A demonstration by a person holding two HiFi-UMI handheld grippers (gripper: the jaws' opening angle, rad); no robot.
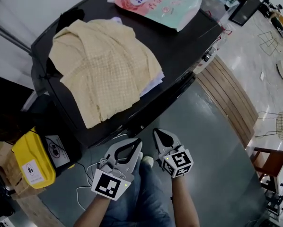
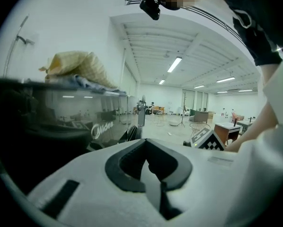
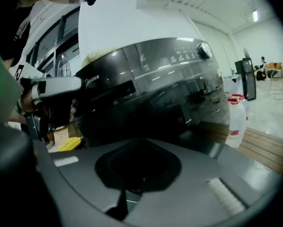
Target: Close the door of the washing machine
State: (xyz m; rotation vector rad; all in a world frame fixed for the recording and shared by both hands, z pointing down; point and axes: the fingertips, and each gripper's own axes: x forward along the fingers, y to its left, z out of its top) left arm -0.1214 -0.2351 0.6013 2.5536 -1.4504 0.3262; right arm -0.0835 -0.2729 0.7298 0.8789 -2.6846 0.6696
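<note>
Plastic left gripper point(image 1: 136, 143), right gripper point(image 1: 156, 132) hold fingers point(image 1: 114, 149) closed.

The brand name "Midea" stands in pale lettering on the dark front of the washing machine point(image 2: 103, 126), and the pink detergent refill pouch point(image 1: 158, 3) on its top bears large blue Chinese characters, not surely readable.

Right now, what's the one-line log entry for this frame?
left gripper: shut, empty | right gripper: shut, empty | both facing washing machine | cloth, pouch on top
</note>
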